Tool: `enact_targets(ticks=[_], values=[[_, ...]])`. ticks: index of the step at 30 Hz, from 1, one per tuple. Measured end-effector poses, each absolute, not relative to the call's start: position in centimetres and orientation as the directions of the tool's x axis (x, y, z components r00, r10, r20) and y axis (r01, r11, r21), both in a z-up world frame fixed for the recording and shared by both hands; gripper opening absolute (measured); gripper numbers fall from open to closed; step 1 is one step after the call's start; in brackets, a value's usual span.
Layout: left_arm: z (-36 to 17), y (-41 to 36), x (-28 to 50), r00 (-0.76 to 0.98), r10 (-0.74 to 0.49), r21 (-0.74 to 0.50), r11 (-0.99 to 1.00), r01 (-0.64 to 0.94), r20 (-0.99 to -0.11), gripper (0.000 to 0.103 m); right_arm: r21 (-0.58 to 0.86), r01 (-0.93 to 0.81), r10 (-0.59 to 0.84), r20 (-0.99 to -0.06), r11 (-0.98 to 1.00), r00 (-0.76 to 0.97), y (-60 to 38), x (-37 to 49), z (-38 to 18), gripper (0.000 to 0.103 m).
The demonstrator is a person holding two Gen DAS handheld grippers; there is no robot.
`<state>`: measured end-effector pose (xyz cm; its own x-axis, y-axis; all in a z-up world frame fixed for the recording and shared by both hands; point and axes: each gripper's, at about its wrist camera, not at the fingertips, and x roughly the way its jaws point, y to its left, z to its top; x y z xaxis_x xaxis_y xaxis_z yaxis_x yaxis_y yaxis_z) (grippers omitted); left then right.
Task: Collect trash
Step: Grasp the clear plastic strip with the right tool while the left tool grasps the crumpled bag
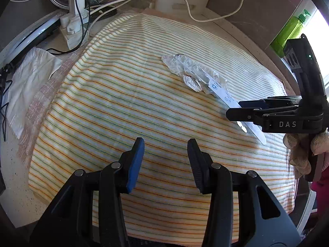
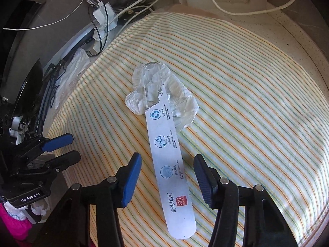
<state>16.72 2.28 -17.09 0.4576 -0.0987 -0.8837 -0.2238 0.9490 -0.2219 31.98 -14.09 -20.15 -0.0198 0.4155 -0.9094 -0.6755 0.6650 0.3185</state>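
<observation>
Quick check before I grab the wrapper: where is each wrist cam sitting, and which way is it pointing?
Left wrist: on the left gripper, low over the striped cloth, looking across it; own open fingers at bottom, right gripper at right.
Right wrist: on the right gripper, looking down the wrapper, open fingers either side of it; left gripper at left.
Shared: cloth, wrapper, power strip, each other's gripper.
</observation>
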Motion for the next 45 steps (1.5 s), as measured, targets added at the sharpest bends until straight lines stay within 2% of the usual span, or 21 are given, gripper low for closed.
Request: enact_targets(ticks=[6, 17, 18, 20, 24, 26, 28, 30, 33, 39, 42, 44, 45], values=[[-17.5, 2.0, 18.0, 0.454, -0.108, -0.230, 0.948, -0.222, -0.884, 0.044, 0.324, -0.631, 0.426, -0.905, 0.705, 0.012, -14.7, 32.4, -20.7, 0.034], [-17.9, 1.2, 21.6, 0.452, -0.160, -0.273, 0.941, -0.198, -0.878, 0.044, 0.346, -0.497, 0.459, -0.880, 0.796, 0.122, -18.7, 32.4, -20.4, 0.031], [-17.9, 1.2, 22.1, 0.452, -0.172, -0.286, 0.938, -0.198, -0.875, 0.045, 0.345, -0.482, 0.456, -0.880, 0.805, 0.131, -19.2, 32.6, -20.4, 0.031], [-18.1, 1.3, 23.1, 0.455, -0.195, -0.315, 0.927, -0.203, -0.869, 0.058, 0.349, -0.453, 0.454, -0.879, 0.820, 0.144, -20.0, 33.1, -20.4, 0.031], [-18.6, 1.3, 25.3, 0.445, -0.218, -0.346, 0.910, -0.228, -0.869, 0.061, 0.371, -0.424, 0.463, -0.876, 0.826, 0.137, -21.1, 33.8, -20.6, 0.034], [-18.9, 1.2, 26.6, 0.436, -0.217, -0.343, 0.910, -0.234, -0.873, 0.061, 0.369, -0.431, 0.463, -0.876, 0.823, 0.134, -21.2, 33.9, -20.4, 0.042], [-19.3, 0.9, 27.9, 0.416, -0.197, -0.316, 0.918, -0.240, -0.888, 0.066, 0.357, -0.450, 0.459, -0.877, 0.819, 0.140, -21.0, 33.9, -20.1, 0.057], [-19.4, 0.5, 29.2, 0.400, -0.167, -0.278, 0.931, -0.237, -0.901, 0.070, 0.343, -0.465, 0.454, -0.879, 0.816, 0.148, -20.9, 34.0, -19.8, 0.060], [-19.5, 0.0, 31.0, 0.381, -0.118, -0.218, 0.948, -0.230, -0.917, 0.076, 0.329, -0.481, 0.440, -0.887, 0.813, 0.137, -20.8, 34.3, -19.8, 0.061], [-20.0, -1.5, 32.8, 0.374, -0.034, -0.121, 0.970, -0.211, -0.927, 0.076, 0.295, -0.516, 0.407, -0.906, 0.804, 0.117, -19.6, 34.8, -20.3, 0.061], [-20.1, -2.0, 32.7, 0.399, -0.020, -0.106, 0.975, -0.195, -0.917, 0.071, 0.280, -0.525, 0.393, -0.912, 0.804, 0.115, -19.1, 34.9, -20.5, 0.060], [-20.0, -2.0, 32.6, 0.413, -0.022, -0.109, 0.976, -0.187, -0.910, 0.056, 0.271, -0.525, 0.383, -0.917, 0.807, 0.115, -18.8, 35.1, -20.7, 0.056], [-20.0, -1.8, 32.4, 0.418, -0.030, -0.118, 0.975, -0.186, -0.908, 0.043, 0.268, -0.523, 0.379, -0.918, 0.809, 0.116, -18.6, 35.2, -20.7, 0.051]])
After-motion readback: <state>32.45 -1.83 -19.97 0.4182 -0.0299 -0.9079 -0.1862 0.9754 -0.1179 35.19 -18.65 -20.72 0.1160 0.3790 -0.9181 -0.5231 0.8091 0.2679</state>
